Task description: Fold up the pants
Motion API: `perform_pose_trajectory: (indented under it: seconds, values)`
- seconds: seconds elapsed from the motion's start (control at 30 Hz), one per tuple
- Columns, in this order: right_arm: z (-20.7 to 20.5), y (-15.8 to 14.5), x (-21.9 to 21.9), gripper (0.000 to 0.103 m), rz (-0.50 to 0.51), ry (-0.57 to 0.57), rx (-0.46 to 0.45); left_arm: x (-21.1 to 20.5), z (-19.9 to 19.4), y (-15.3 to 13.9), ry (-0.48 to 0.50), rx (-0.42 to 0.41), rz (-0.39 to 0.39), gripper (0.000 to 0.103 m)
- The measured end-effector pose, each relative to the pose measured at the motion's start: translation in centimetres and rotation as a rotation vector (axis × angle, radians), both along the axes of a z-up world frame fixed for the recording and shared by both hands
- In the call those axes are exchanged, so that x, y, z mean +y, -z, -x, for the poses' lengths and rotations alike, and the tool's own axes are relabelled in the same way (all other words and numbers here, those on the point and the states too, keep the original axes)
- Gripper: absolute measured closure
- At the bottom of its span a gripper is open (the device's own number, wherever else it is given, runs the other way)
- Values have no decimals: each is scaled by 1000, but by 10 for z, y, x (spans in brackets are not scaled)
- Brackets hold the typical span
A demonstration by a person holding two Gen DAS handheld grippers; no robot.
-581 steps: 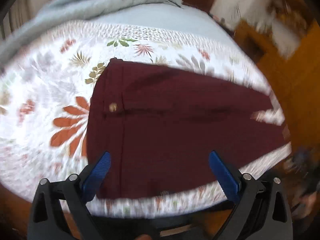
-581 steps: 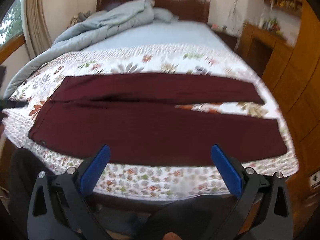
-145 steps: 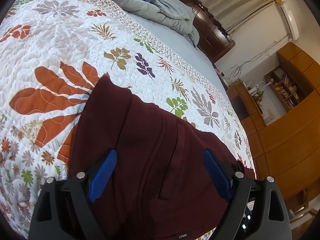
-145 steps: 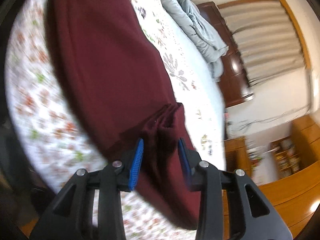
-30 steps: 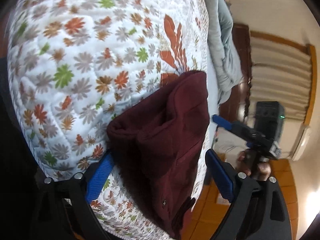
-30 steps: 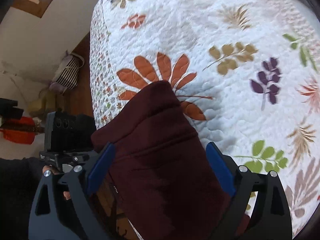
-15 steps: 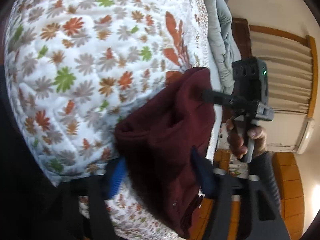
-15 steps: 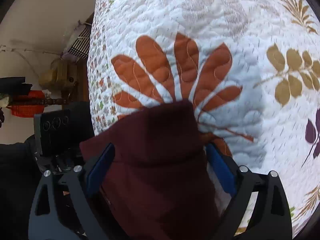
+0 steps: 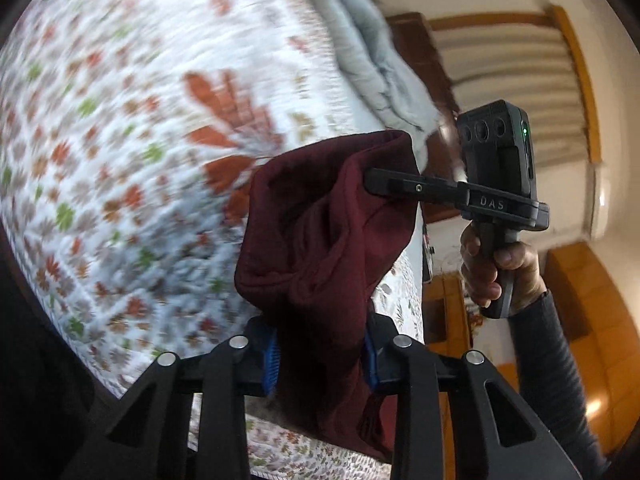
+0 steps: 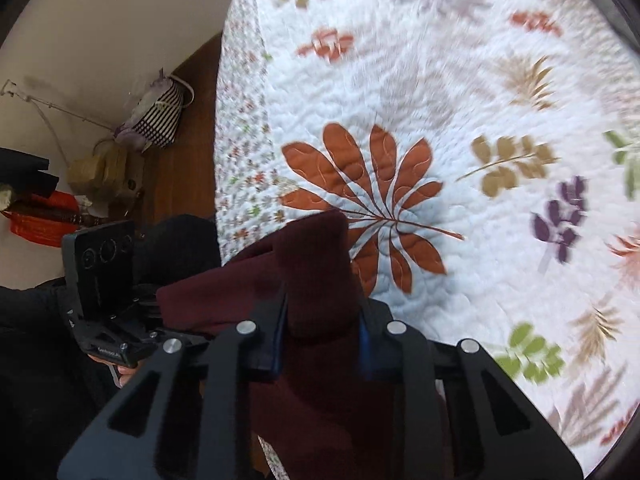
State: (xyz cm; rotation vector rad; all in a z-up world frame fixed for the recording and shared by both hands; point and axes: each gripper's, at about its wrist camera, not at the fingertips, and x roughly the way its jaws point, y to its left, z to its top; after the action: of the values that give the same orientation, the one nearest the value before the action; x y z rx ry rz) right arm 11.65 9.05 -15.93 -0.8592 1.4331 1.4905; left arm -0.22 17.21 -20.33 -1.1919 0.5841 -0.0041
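The dark red pants (image 9: 320, 240) are folded into a thick bundle and held up off the floral quilt (image 9: 120, 140). My left gripper (image 9: 320, 356) is shut on one end of the bundle. My right gripper (image 10: 320, 344) is shut on the other corner of the pants (image 10: 316, 272). In the left wrist view the right gripper (image 9: 384, 182) comes in from the right, its fingers buried in the cloth. In the right wrist view the left gripper (image 10: 132, 320) sits at the lower left, beside the cloth.
The quilt (image 10: 460, 120) covers the bed. A grey duvet (image 9: 372, 64) lies bunched toward the wooden headboard (image 9: 424, 52). Wooden furniture (image 9: 592, 320) stands at the right. Bags (image 10: 152, 120) and a red object (image 10: 36, 216) sit on the floor beyond the bed edge.
Both grippers have closed on the folded pants and lifted the bundle off the quilt. The views are blurred from motion.
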Motion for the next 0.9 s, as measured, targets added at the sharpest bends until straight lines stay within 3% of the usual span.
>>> perform_pose_trajectory:
  seconds: [0.17, 0.4, 0.9]
  values:
    - [-2, -54, -40, 78, -80, 64, -98, -20, -2, -41, 47, -59, -78, 71]
    - [-2, -107, -93, 81, -144, 154, -196, -63, -6, -91, 131, -134, -176, 71]
    - [0, -180, -194, 84, -218, 283, -306, -139, -19, -158, 271, -208, -342, 72]
